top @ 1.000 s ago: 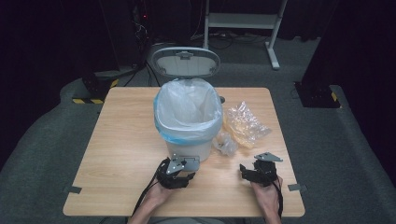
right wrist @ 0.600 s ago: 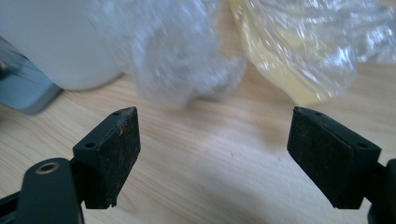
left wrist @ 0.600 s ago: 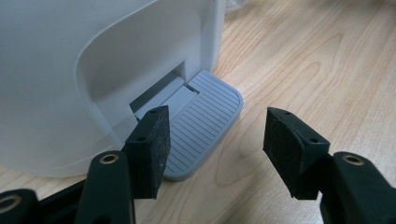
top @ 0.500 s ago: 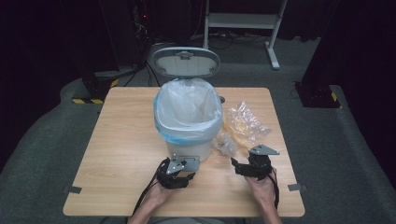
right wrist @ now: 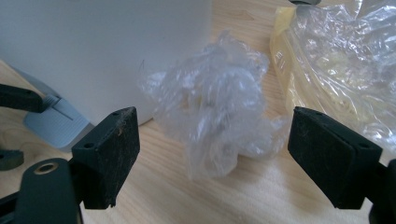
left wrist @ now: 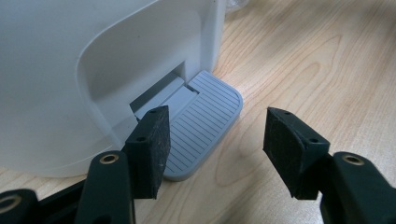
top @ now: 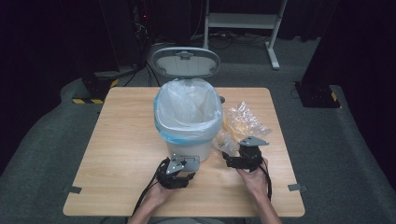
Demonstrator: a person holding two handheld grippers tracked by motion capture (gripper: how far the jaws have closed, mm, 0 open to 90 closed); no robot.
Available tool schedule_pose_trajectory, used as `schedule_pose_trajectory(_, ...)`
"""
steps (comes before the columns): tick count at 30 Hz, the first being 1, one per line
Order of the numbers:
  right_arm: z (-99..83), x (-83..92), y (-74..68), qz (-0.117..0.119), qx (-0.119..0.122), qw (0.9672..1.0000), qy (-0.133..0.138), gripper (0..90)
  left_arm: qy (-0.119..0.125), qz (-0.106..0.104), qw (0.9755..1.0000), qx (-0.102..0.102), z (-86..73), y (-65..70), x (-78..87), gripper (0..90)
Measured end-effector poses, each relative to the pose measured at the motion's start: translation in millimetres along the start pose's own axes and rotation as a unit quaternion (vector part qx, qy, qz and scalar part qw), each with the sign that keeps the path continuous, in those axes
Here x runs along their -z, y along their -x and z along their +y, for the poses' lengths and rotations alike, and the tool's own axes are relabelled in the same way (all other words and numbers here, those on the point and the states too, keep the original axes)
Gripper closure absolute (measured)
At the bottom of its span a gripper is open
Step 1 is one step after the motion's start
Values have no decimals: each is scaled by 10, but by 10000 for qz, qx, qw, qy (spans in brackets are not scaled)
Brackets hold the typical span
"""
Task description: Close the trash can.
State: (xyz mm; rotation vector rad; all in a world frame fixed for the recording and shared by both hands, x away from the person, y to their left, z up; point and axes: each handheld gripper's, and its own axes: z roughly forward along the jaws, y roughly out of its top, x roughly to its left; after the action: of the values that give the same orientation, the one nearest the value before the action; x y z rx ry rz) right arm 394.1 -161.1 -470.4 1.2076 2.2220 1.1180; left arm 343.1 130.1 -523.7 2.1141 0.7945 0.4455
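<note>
My right gripper [right wrist: 215,140] has its jaws wide apart and holds nothing; a crumpled clear plastic wrap [right wrist: 219,112] lies on the wooden table [top: 116,154] in front of them, touching the white pedal bin [top: 189,140]. A yellowish plastic bag [right wrist: 336,60] lies just beside it. My left gripper [left wrist: 217,140] is partly open; one pad seems to press the grey pedal [left wrist: 205,116].

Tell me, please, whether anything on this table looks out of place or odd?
Yes: a crumpled clear plastic wad and a yellowish plastic bag lie loose on the table beside the lined pedal bin, not inside it, though its lid stands open.
</note>
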Motion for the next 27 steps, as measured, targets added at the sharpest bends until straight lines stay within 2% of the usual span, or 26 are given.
schedule_pose_trajectory(8,97,-172,4,85,-19,9999,-115,171,3,-47,10000,26,-1,-1,-2,411)
schedule_pose_trajectory(13,99,-272,33,167,-82,9997,-163,182,9,-43,10000,29,-1,-1,-3,413)
schedule_pose_trajectory(17,91,-337,31,135,-59,9996,-225,212,12,-45,10000,31,-2,-1,-2,413)
schedule_pose_trajectory(23,82,-376,11,155,81,9996,-223,421,18,-54,10000,37,-3,-5,-1,413)
schedule_pose_trajectory(27,77,-393,8,117,80,9994,-309,533,21,-63,10000,45,-4,-7,0,414)
